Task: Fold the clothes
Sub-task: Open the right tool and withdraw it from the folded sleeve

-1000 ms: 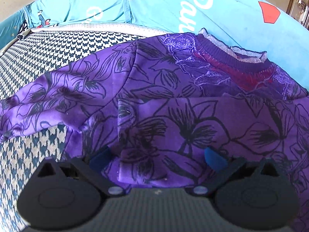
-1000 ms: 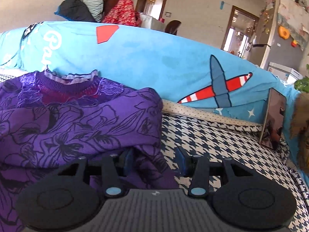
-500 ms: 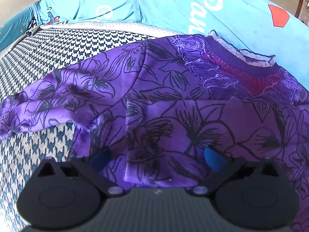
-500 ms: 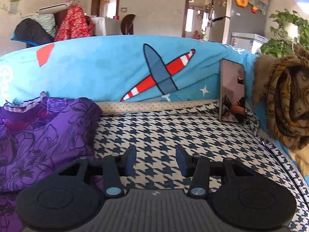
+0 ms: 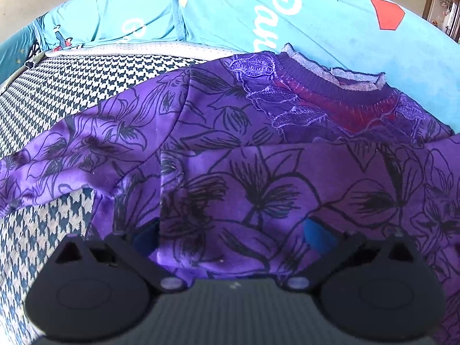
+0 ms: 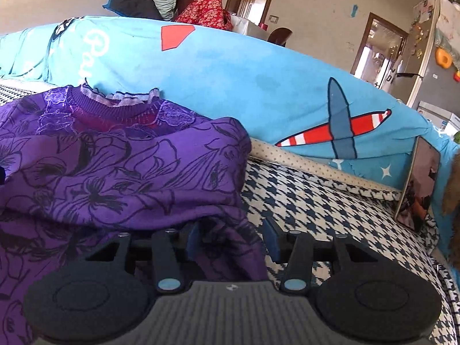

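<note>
Fabric fills most of what we see from the left wrist: a purple floral sweater [image 5: 258,172] lies spread on the houndstooth seat cover [image 5: 72,86] of a sofa, its ribbed neckline [image 5: 330,86] with a pale frilled edge lying towards the blue printed backrest cover [image 5: 230,14]. One sleeve [image 5: 63,158] stretches out to the left across the seat, and a folded layer lies across the body below the neckline. We see our left tool [image 5: 233,233] low over the near edge of the sweater, its jaws spread wide, with a hump of the cloth rising between the blue pads [image 5: 316,235]; the left pad is half hidden by the cloth, so we cannot tell whether the pads press on it.

From the right wrist, the sweater [image 6: 115,172] lies to the left, its right edge falling onto the houndstooth seat [image 6: 316,201]. Our right tool [image 6: 231,240] sits at that edge with its jaws partly apart. A fold of purple cloth lies between them, against the left pad [image 6: 192,241], while the right pad [image 6: 271,238] stands clear over the bare seat, so the tool is released, not clenched. A phone [image 6: 419,184] leans upright against the backrest at the far right, well apart from the sweater.
</note>
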Motion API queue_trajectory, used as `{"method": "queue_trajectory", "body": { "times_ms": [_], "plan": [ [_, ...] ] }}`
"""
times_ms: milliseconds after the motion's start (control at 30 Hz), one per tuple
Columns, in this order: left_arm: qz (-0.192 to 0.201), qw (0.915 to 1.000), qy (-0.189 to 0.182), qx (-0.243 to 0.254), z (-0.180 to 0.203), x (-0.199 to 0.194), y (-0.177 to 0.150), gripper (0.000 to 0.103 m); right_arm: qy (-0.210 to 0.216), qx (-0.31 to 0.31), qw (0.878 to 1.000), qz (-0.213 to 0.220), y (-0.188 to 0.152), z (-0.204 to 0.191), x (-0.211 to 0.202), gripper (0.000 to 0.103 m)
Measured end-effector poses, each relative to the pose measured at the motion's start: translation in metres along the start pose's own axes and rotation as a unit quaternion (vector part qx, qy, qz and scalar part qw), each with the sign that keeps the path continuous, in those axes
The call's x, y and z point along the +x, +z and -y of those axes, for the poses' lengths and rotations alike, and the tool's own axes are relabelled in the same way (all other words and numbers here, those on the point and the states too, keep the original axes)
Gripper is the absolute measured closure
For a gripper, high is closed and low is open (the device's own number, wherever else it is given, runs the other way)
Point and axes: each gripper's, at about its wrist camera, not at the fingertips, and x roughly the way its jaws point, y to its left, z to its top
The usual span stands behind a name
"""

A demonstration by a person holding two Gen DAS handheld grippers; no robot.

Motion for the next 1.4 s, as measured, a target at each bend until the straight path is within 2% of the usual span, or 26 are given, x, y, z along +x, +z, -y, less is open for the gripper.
{"method": "queue_trajectory", "body": {
  "times_ms": [67, 100, 200, 333, 500, 567, 733, 833, 933, 1067, 1200, 1300, 1367, 1400],
  "plan": [
    [0.0, 1.0, -0.001, 0.001, 0.001, 0.0, 0.0, 0.0, -0.023, -0.004, 1.0, 0.008, -0.001, -0.002, 0.0, 0.059],
    [-0.001, 1.0, -0.003, 0.0, 0.001, 0.0, 0.0, 0.0, -0.033, 0.015, 0.999, 0.009, -0.001, 0.002, -0.001, 0.059],
    [-0.001, 0.9999, -0.01, -0.002, 0.002, -0.001, 0.0, 0.0, -0.036, 0.093, 0.995, -0.005, 0.0, 0.019, -0.006, 0.067],
    [0.0, 0.9999, -0.01, 0.01, 0.008, -0.002, -0.002, 0.0, -0.072, 0.108, 0.991, -0.015, -0.003, 0.025, -0.009, 0.069],
    [0.003, 0.9997, -0.005, 0.025, 0.012, -0.003, -0.004, 0.0, -0.069, 0.144, 0.985, -0.067, -0.004, 0.038, -0.009, 0.069],
    [0.005, 0.9996, -0.002, 0.027, 0.012, -0.003, -0.004, 0.0, -0.085, 0.123, 0.986, -0.07, -0.003, 0.037, -0.016, 0.069],
    [0.007, 0.9999, 0.002, 0.015, 0.004, -0.004, -0.001, 0.0, -0.112, 0.113, 0.987, -0.038, 0.008, 0.042, -0.034, 0.069],
    [0.006, 0.9999, 0.004, 0.012, -0.001, -0.004, 0.0, 0.0, -0.1, 0.139, 0.985, 0.012, 0.015, 0.048, -0.045, 0.068],
    [0.004, 0.9999, 0.003, 0.015, -0.003, -0.004, -0.001, 0.0, -0.038, 0.158, 0.986, 0.045, 0.021, 0.047, -0.043, 0.067],
    [0.002, 0.9998, -0.001, 0.021, -0.008, -0.004, -0.002, 0.0, 0.07, 0.194, 0.978, 0.031, 0.022, 0.038, -0.03, 0.07],
    [-0.004, 0.9998, -0.007, 0.019, -0.017, -0.003, -0.002, 0.0, 0.091, 0.168, 0.981, 0.032, 0.023, 0.021, -0.022, 0.075],
    [-0.014, 0.9998, -0.011, 0.012, -0.027, 0.002, -0.002, 0.0, 0.091, 0.157, 0.983, -0.005, 0.018, 0.016, -0.006, 0.077],
    [-0.02, 0.9997, -0.016, 0.004, -0.034, 0.003, -0.003, 0.0, 0.072, 0.146, 0.986, -0.02, 0.011, 0.015, 0.002, 0.092],
    [-0.022, 0.9996, -0.019, 0.0, -0.038, 0.004, -0.003, 0.0, 0.063, 0.14, 0.988, -0.028, 0.008, 0.014, 0.006, 0.096]
  ]
}}
